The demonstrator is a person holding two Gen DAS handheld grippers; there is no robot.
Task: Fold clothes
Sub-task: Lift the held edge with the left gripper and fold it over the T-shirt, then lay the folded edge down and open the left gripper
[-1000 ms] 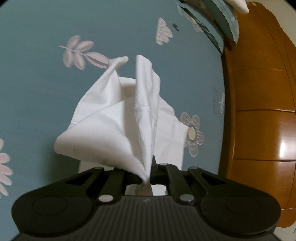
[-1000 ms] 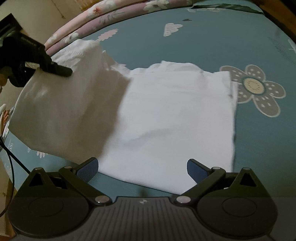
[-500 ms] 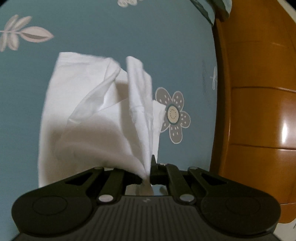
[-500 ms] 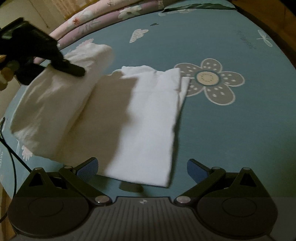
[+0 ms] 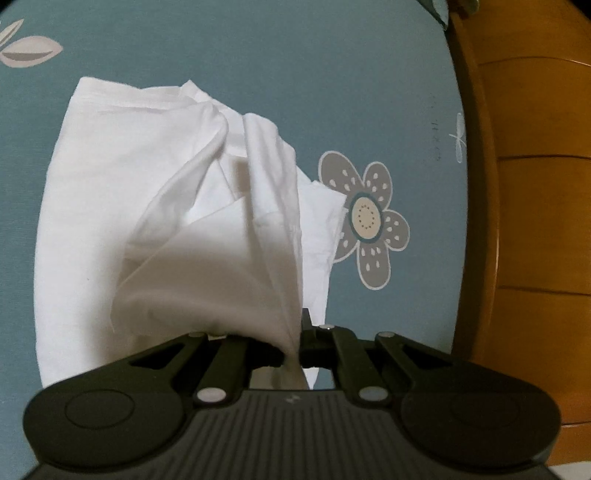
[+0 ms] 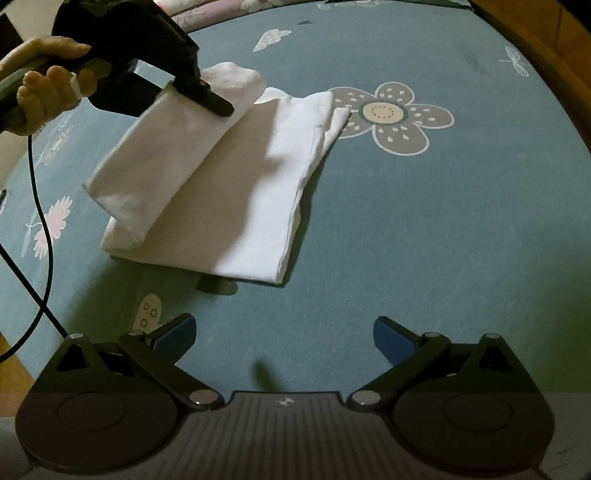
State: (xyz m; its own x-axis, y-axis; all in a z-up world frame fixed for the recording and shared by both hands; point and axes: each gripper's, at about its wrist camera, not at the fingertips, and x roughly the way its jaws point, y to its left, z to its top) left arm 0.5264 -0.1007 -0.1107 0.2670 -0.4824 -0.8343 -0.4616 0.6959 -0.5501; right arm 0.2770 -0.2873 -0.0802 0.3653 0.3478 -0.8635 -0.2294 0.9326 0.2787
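Observation:
A white garment lies partly folded on the teal floral bedsheet. My left gripper is shut on one edge of the white garment and holds that flap raised above the flat part. In the right wrist view the left gripper shows at the upper left, with the lifted flap hanging from it over the garment's left side. My right gripper is open and empty, with blue pads, above the bare sheet in front of the garment.
A wooden bed frame runs along the right of the sheet. A grey flower print lies by the garment's far right corner. A black cable hangs at the left. Pink bedding lies at the far edge.
My left gripper has carried the lifted flap further across the flat part of the garment. My right gripper has pulled back from the garment, which now lies farther ahead.

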